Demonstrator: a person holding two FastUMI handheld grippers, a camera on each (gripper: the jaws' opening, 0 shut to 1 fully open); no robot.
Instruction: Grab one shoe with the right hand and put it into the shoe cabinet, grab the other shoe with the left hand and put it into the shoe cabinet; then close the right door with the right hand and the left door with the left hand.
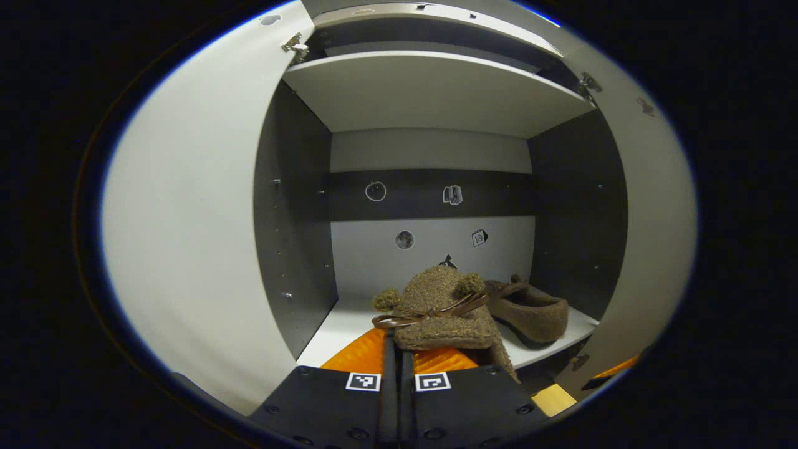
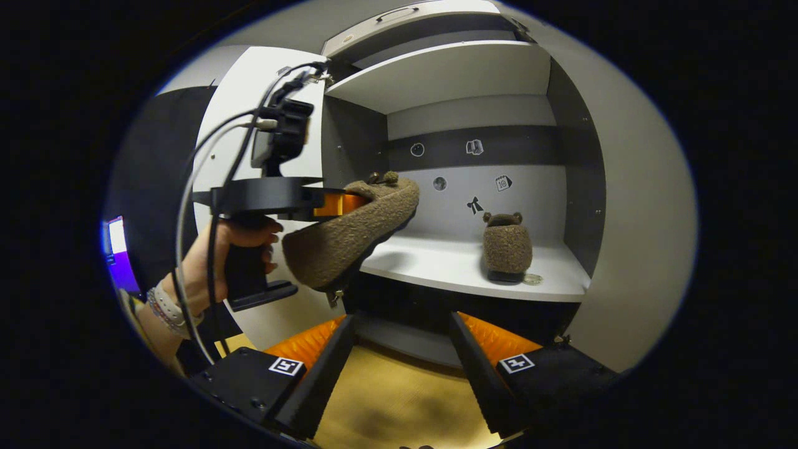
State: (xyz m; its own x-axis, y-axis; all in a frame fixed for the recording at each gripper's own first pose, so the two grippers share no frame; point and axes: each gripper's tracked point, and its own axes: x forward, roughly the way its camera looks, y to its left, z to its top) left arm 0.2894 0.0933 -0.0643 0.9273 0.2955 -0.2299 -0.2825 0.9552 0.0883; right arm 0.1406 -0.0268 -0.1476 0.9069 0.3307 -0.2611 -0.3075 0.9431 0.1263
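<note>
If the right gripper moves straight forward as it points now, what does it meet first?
Probably the front edge of the white cabinet shelf: the open right gripper points at it, between the held brown fuzzy slipper and the standing one. Depth is unclear.

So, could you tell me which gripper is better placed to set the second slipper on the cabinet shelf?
Left. The left gripper is shut on the second slipper at the shelf, beside the slipper already placed. The right gripper is open, empty and lower down.
</note>
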